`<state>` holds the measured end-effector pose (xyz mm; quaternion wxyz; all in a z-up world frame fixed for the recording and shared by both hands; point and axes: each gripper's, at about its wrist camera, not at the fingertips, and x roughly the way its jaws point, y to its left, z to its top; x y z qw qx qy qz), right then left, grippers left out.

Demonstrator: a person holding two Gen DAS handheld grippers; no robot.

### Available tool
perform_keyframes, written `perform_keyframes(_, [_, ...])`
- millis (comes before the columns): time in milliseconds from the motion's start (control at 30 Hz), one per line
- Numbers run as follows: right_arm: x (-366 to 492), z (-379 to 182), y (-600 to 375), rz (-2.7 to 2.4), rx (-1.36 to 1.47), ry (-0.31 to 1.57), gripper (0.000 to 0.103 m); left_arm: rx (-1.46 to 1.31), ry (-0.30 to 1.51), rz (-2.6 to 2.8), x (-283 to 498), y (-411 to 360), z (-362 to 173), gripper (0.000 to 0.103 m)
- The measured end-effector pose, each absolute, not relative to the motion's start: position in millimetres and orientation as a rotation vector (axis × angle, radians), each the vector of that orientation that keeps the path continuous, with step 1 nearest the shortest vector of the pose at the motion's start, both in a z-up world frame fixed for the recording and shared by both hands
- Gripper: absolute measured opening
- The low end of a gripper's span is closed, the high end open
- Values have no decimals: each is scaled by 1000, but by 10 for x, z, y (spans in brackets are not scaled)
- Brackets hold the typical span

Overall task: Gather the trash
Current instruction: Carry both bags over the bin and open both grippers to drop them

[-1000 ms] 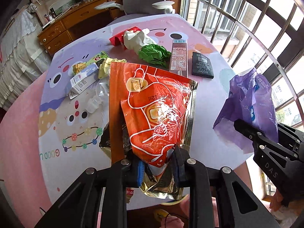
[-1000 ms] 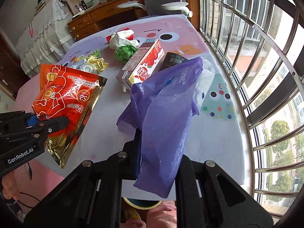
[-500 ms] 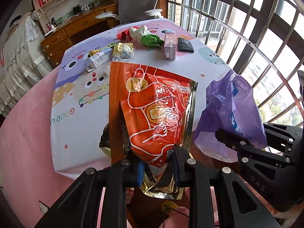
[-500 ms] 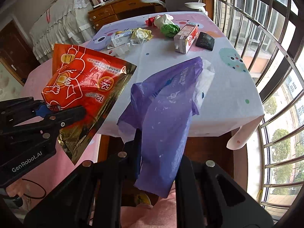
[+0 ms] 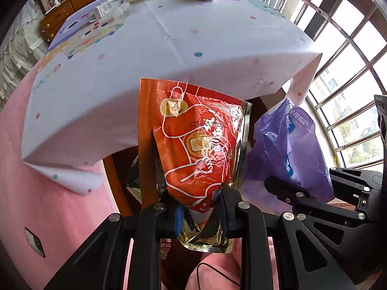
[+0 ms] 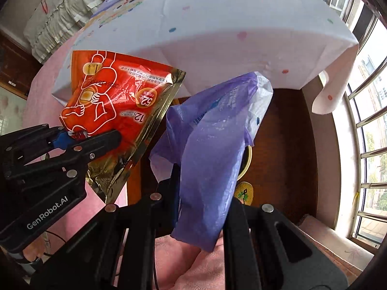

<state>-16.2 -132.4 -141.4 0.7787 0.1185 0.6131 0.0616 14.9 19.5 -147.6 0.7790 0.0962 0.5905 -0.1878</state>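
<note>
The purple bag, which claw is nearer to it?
Right. The right claw is shut on the purple bag itself; the left claw is beside it, clamped on the orange pouch.

Beyond the jaws, the small litter at the far end of the white dotted bench (image 5: 217, 36) is cut by the top edge. The crinkled purple plastic bag (image 6: 212, 145) hides the right jaws' contact.

one orange foil pouch (image 5: 200, 145), one purple plastic bag (image 6: 212, 149), two grippers, one table (image 5: 169, 48).
</note>
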Motion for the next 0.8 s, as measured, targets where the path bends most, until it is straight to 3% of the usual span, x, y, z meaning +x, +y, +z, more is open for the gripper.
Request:
perform_keyframes(500, [168, -4361, -1694, 146, 294, 1494, 11, 162, 1474, -289, 501, -81, -4351, 24])
perform_keyframes(600, [306, -4763, -1642, 188, 281, 1526, 11, 129, 1493, -278, 515, -55, -4683, 36])
perform_keyframes(633, [344, -4865, -1608, 197, 277, 1539, 11, 125, 1502, -271, 518, -53, -4763, 46])
perform_keyframes(700, [417, -5034, -1572, 209, 260, 1558, 16, 105, 1525, -249, 505, 7, -4905, 50])
perform_keyframes(733, [428, -5085, -1559, 208, 245, 1559, 23, 89, 1538, -240, 561, 57, -4955, 52])
perform_keyframes(800, [471, -5158, -1546, 207, 225, 1556, 47, 68, 1560, -220, 655, 138, -5021, 62])
